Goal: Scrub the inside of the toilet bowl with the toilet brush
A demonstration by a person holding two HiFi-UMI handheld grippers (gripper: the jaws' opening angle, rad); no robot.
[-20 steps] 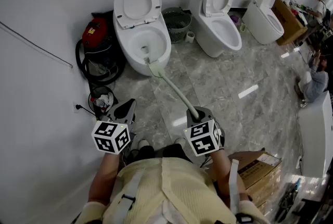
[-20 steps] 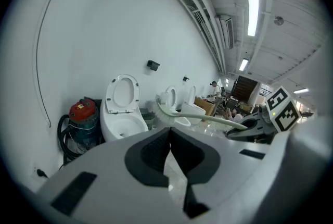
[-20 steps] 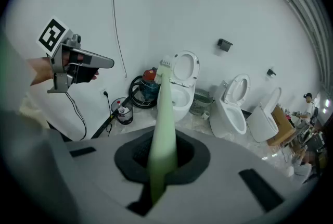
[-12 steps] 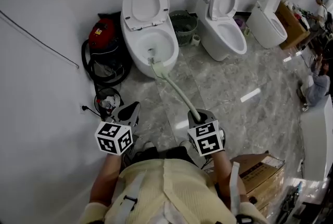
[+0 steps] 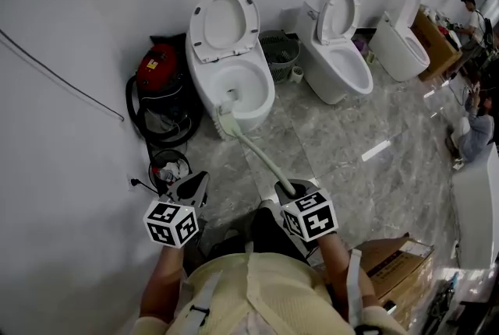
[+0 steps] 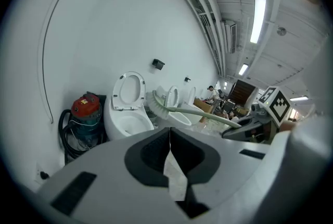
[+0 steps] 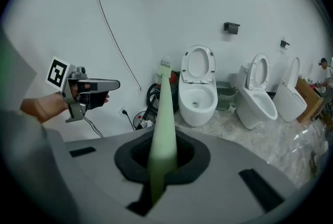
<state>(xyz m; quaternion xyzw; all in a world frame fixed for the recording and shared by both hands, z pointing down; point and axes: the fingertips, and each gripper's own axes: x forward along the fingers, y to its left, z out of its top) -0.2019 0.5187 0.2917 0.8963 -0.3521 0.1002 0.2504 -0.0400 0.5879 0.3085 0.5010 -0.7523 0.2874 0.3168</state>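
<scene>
The right tongs (image 5: 290,187) clamp the toilet brush (image 5: 263,157); the left tongs (image 5: 191,185) are together, empty. The head should go over the toilet bowl (image 5: 267,96) rim and press inside.

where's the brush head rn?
Head view: the brush head is at the front rim of the leftmost toilet, right of the red vacuum; the toilet brush is clamped in the right gripper.

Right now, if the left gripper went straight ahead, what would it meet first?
Likely the toilet brush, crossing ahead of the left gripper; beyond it, the nearest toilet. Depth is unclear.
</scene>
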